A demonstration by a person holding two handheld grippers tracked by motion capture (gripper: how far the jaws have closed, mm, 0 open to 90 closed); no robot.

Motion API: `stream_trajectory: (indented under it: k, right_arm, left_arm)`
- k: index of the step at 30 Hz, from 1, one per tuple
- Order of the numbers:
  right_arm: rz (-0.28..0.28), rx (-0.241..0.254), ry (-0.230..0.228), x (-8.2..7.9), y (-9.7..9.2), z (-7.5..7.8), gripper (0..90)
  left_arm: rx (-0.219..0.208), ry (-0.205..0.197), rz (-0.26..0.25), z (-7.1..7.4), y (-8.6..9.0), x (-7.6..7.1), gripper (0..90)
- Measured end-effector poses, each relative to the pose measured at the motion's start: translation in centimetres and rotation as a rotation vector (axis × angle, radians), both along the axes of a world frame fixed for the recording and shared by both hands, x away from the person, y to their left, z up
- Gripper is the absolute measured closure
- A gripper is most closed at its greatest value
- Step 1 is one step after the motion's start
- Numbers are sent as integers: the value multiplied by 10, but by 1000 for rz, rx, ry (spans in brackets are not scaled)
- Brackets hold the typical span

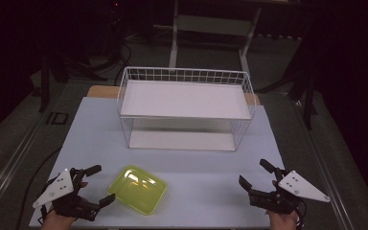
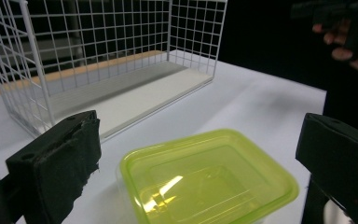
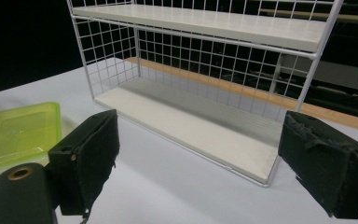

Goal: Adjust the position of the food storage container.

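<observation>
Yellow-green tub just beside my left claw, inward of it

The tub sits on the counter, long axis slanting away toward the wire shelf; my left claw gapes empty; my right claw, also wide and empty, lies well apart.

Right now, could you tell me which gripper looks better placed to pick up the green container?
Probably the left gripper: its open jaws sit right beside the green container and frame it. The right gripper, also open, is across the table.
</observation>
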State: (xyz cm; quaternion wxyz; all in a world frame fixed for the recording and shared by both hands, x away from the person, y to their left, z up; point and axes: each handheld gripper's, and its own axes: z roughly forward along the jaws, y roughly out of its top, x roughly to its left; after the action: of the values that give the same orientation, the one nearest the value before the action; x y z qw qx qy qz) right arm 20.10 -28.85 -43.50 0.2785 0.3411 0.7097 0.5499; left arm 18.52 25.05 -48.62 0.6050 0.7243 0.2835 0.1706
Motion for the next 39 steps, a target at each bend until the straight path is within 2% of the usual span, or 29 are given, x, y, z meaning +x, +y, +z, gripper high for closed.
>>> stream_trajectory:
  k: [2,4,7,9,11,15,18,22,24,27,30,32,33,35,36,39]
  right_arm:
    - [0,-3,3,0,0,-1,124]
    - [1,2,7,-1,0,-1,124]
    - [7,16,8,-2,-1,0,124]
    - [7,18,3,-3,-1,0,124]
    - [4,18,3,-5,-1,1,124]
    - [6,20,1,-5,-2,1,124]
    - [11,26,9,-4,-2,0,124]
    - [18,26,18,-3,0,-1,124]
    - [22,24,17,-3,1,-1,124]
    - [28,28,17,-3,1,-2,124]
    - [29,30,23,-1,1,-3,124]
    - [27,33,29,0,1,-3,124]
    - [27,35,31,0,1,-3,124]
    - [30,37,32,0,1,-3,124]
    - [31,37,29,0,1,-3,124]
    - [33,39,27,-1,1,-2,124]
  left_arm:
    - [6,19,0,3,-1,0,7]
    - [-13,27,-5,5,-4,-1,6]
    - [-30,30,-41,11,-10,-4,6]
    - [-16,56,-61,13,-16,-4,7]
    - [11,61,-85,13,-22,-7,25]
    - [58,96,-142,8,-30,-11,219]
    - [93,122,-179,2,-33,-14,409]
    - [125,149,-201,-5,-35,-17,598]
    - [159,146,-194,-7,-36,-20,735]
    - [209,157,-219,-7,-38,-20,882]
    - [268,179,-241,-9,-43,-22,900]
    - [289,190,-266,-12,-47,-23,900]
    - [316,209,-267,-14,-50,-22,900]
    - [337,219,-266,-20,-53,-21,900]
    - [363,232,-254,-22,-54,-20,900]
    - [395,250,-251,-30,-58,-17,900]
